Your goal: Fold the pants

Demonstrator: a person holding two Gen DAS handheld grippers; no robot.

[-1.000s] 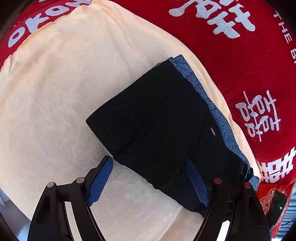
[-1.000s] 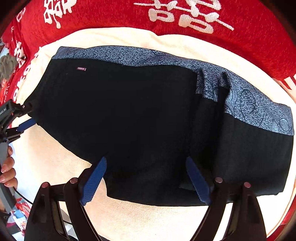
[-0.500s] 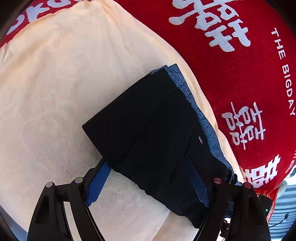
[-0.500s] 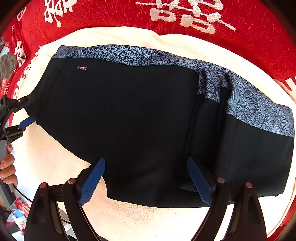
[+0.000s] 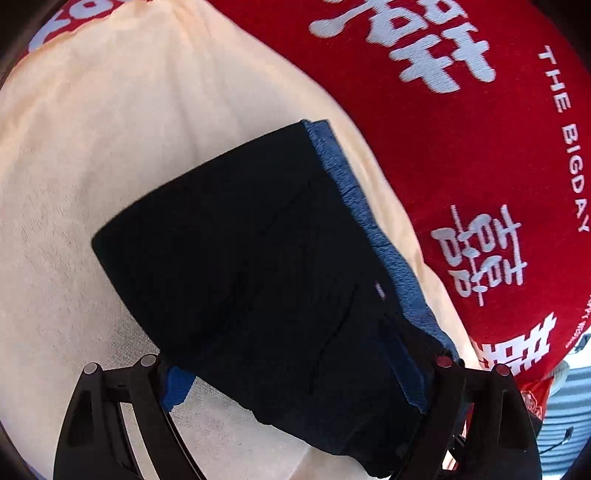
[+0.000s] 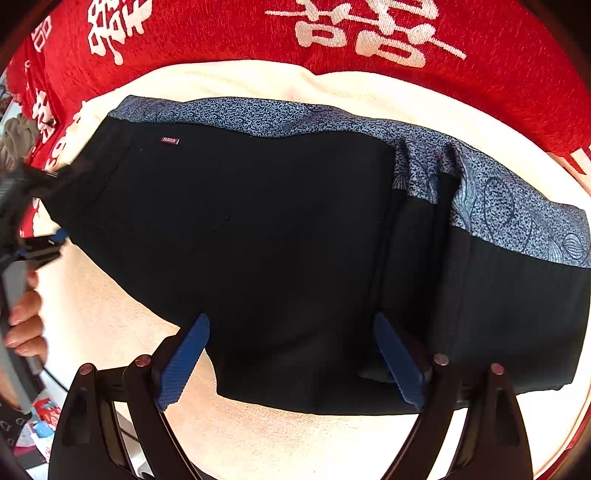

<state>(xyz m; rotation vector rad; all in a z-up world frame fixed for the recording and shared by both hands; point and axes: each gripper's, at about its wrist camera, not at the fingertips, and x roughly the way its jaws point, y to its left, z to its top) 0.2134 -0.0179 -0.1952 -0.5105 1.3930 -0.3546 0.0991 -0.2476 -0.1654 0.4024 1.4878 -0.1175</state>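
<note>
Black pants [image 6: 280,236] with a blue-grey patterned waistband [image 6: 280,118] lie folded on a cream towel [image 6: 295,439]. In the left wrist view the pants [image 5: 258,266] fill the middle and run under both fingers. My left gripper [image 5: 295,384] is open, its fingers astride the pants' near end; the cloth hides most of the blue pads [image 5: 177,386]. My right gripper [image 6: 291,363] is open with its blue pads [image 6: 184,362] resting over the pants' near edge. The left gripper also shows blurred at the left edge of the right wrist view [image 6: 33,225].
A red blanket with white characters [image 5: 461,129] lies under the towel [image 5: 92,155] and shows beyond it [image 6: 332,33]. A person's hand [image 6: 22,325] holds the left gripper. Clutter sits at the lower left [image 6: 37,424].
My left gripper has moved forward over the pants' end, so the cloth now covers its pads. My right gripper has barely moved.
</note>
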